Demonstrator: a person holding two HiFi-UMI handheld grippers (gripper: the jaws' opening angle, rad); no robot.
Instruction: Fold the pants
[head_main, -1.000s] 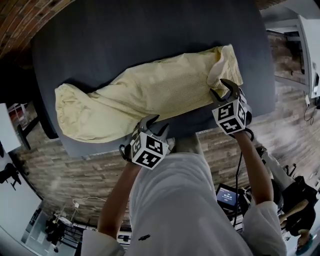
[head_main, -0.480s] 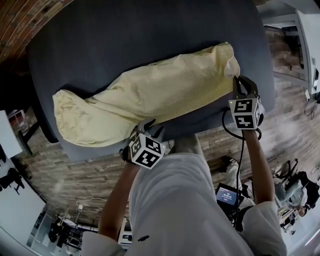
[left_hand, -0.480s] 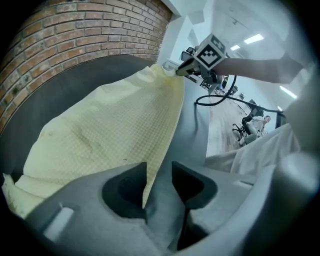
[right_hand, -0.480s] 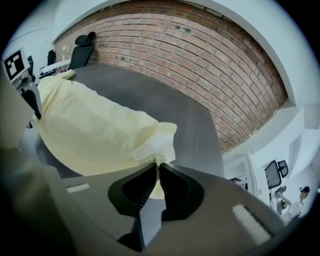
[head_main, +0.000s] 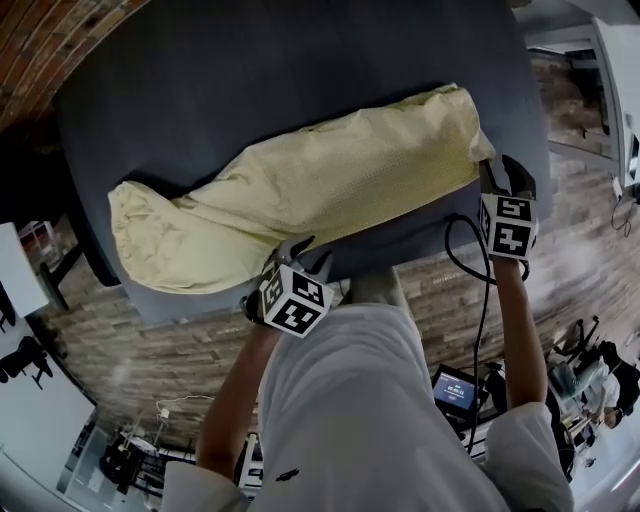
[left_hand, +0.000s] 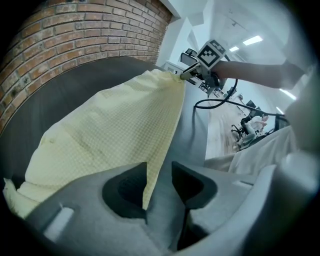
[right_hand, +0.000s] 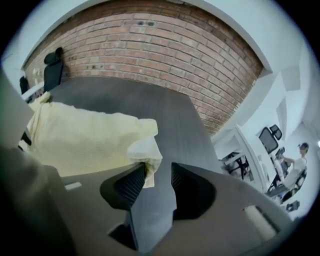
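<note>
Pale yellow pants (head_main: 320, 190) lie stretched across the dark grey table (head_main: 250, 70), one end at the left and the other at the right front corner. My left gripper (head_main: 305, 252) sits at the pants' near edge. In the left gripper view the hem (left_hand: 150, 175) runs into the gap along one jaw; the jaws (left_hand: 159, 172) have just been closing a little but stand apart, not pressing. My right gripper (head_main: 503, 170) is at the right end. Its jaws (right_hand: 158, 175) have just been opening, with a corner of the pants (right_hand: 147, 167) loose between them.
The table's front edge (head_main: 400, 255) runs just ahead of both grippers, with wood floor (head_main: 120, 330) below. A brick wall (right_hand: 150, 55) stands behind the table. A black cable (head_main: 462, 250) hangs from the right gripper. Office chairs (right_hand: 52, 67) stand at the far side.
My right gripper has moved right along the front edge to the pants' right end, which is now drawn out flatter and further right. The left gripper has hardly moved.
</note>
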